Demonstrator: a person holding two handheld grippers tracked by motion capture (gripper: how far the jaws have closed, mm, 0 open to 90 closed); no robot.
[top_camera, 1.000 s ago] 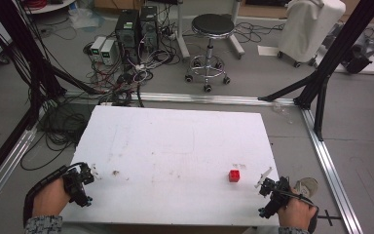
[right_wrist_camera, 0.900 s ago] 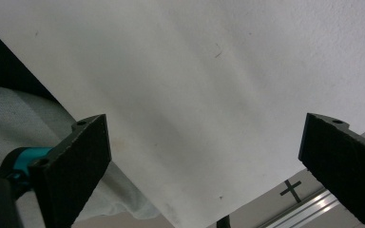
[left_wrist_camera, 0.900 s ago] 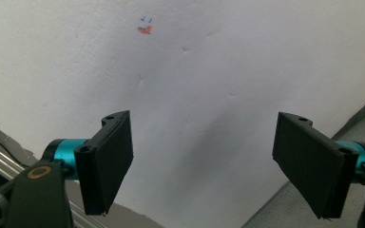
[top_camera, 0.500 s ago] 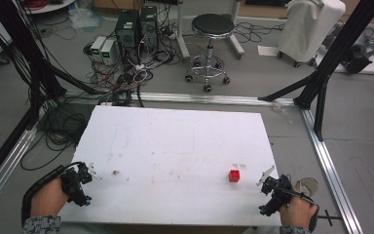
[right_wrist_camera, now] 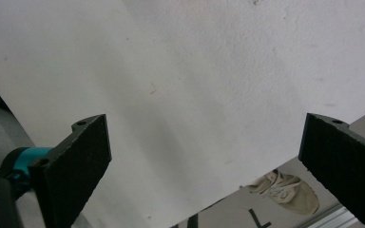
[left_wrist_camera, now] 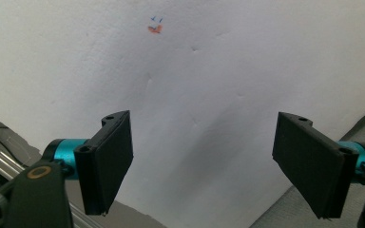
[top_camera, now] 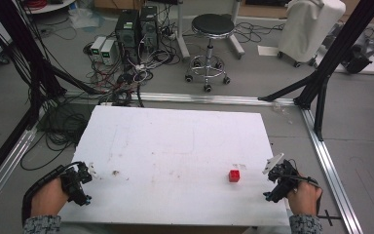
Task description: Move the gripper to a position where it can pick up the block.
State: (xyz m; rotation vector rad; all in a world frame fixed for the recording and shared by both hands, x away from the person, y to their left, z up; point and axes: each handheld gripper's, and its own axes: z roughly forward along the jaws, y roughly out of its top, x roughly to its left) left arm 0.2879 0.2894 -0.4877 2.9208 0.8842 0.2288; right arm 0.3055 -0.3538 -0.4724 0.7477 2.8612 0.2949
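Across the middle of the high view lies the white desk, the largest item I work over; its surface carries faint stains and a small orange-and-blue mark ahead of the left gripper. At the near left corner I hold the left gripper, jaws spread wide and empty above bare desk. At the near right edge I hold the right gripper, jaws likewise wide apart with nothing between them, angled partly over the desk edge toward the floor, where a crumpled cloth lies. Smallest is the red cube, resting on the desk near the right gripper, apart from it and on its left.

Hazard assessment: the cube is small and light, I judge, so an off-centre approach could let one jaw strike it first and slide it away. Closing late or too high would pinch air.
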